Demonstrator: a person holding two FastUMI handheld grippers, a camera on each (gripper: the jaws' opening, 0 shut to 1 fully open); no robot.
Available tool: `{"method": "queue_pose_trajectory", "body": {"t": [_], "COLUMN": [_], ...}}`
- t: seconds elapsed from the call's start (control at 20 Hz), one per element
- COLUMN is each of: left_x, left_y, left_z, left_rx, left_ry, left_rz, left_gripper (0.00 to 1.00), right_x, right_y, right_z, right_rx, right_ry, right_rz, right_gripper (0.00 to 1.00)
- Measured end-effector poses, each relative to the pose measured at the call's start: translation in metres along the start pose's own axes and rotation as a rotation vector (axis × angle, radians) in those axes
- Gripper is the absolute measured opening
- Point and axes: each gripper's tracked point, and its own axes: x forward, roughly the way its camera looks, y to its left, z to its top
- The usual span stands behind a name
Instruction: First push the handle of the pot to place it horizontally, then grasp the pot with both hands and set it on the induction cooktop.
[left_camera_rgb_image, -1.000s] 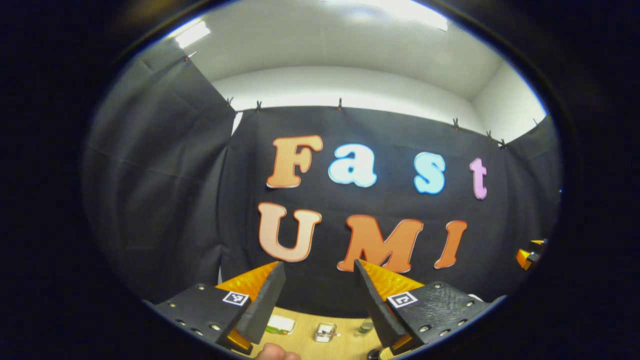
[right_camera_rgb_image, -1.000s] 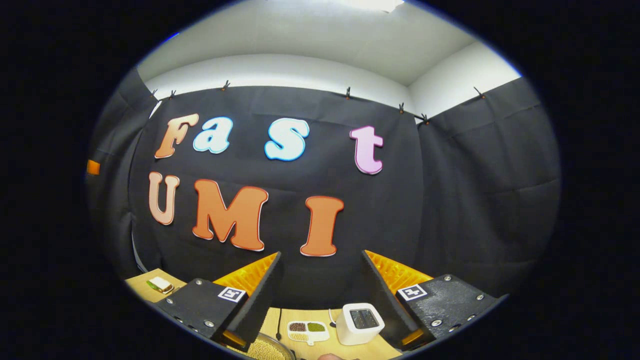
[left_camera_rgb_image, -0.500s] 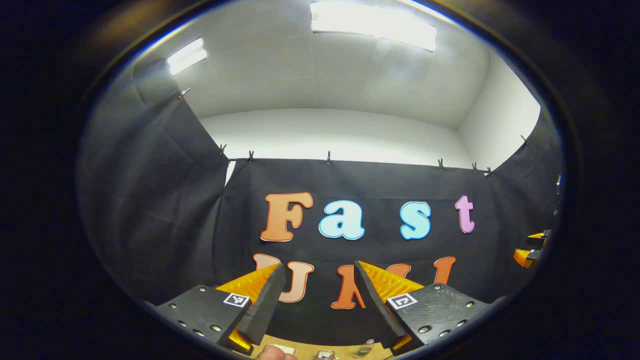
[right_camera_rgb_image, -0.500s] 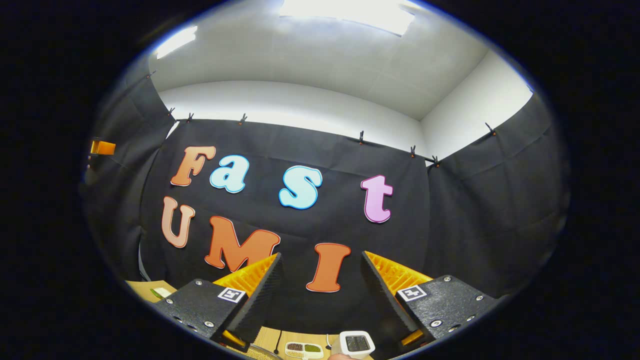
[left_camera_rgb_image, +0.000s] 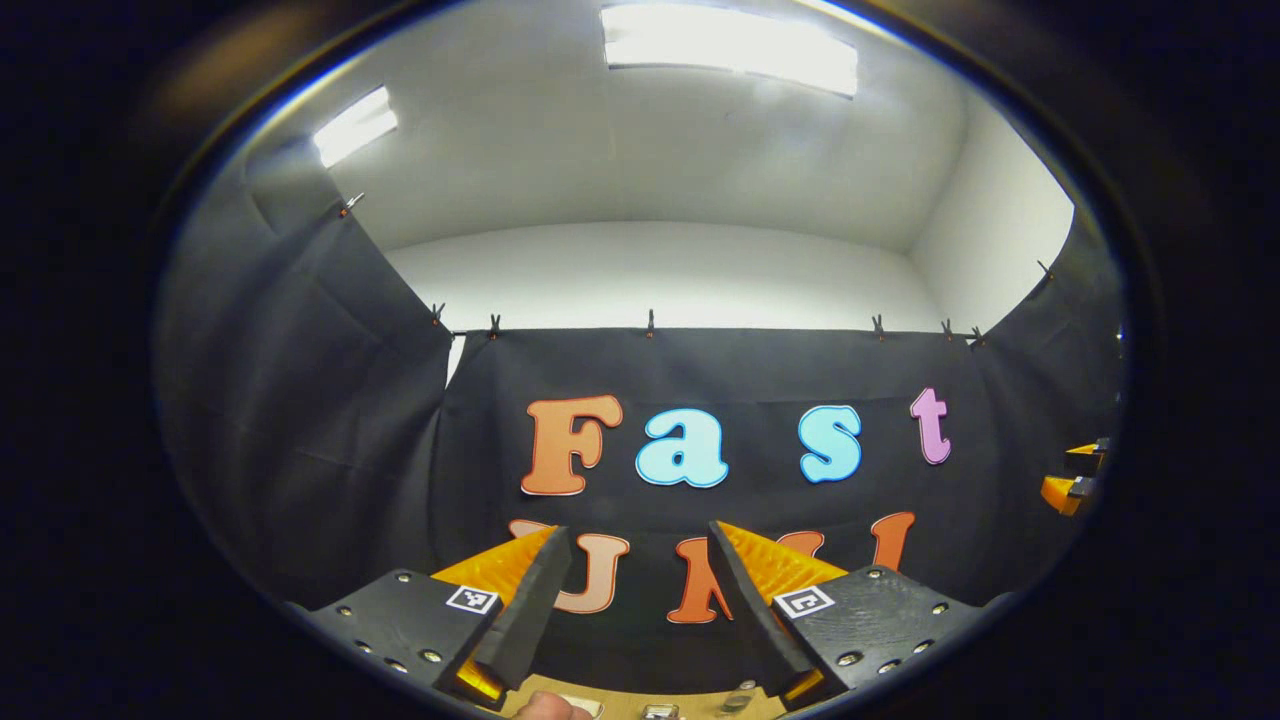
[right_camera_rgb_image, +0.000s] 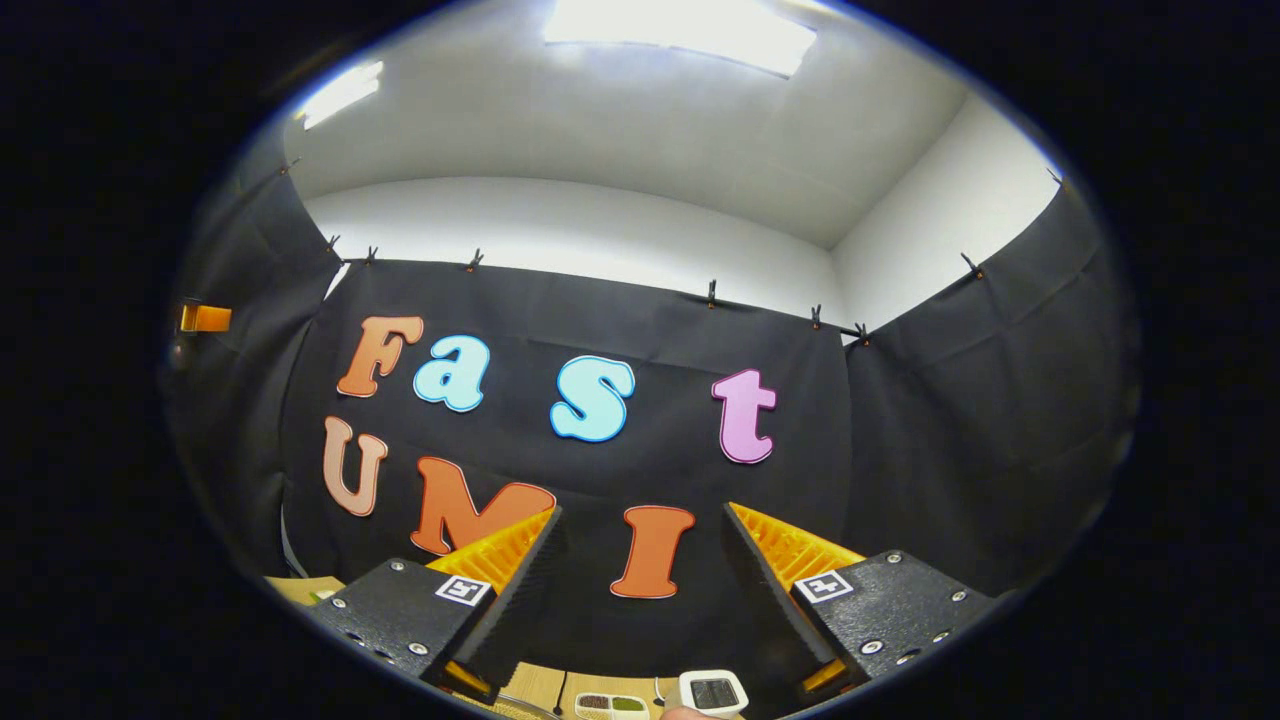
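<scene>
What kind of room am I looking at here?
Probably a recording booth set up indoors: black cloth clipped up as walls, a plain white ceiling with a light panel above, and the edge of a wooden table carrying small kitchen items below.

Bright ceiling lights (left_camera_rgb_image: 728, 45) glaring overhead, sharp focus, strong fisheye bending at edges

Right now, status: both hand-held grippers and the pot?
Left hand-held gripper open, empty, aimed high at booth wall. Right hand-held gripper the same. Pot not sighted; wooden table low between the fingers.
</scene>
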Motion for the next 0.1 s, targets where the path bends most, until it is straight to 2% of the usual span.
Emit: {"method": "queue_pose_trajectory", "body": {"t": [0.1], "left_x": [0.0033], "left_y": [0.0025], "left_z": [-0.0042], "left_rx": [0.007], "left_ry": [-0.004], "left_rz": [0.015], "left_gripper": [0.82], "right_x": [-0.0018], "right_y": [0.0080], "right_z": [0.0016], "right_rx": [0.008], "right_ry": [-0.010], "right_rz": [0.033], "right_gripper": [0.95]}}
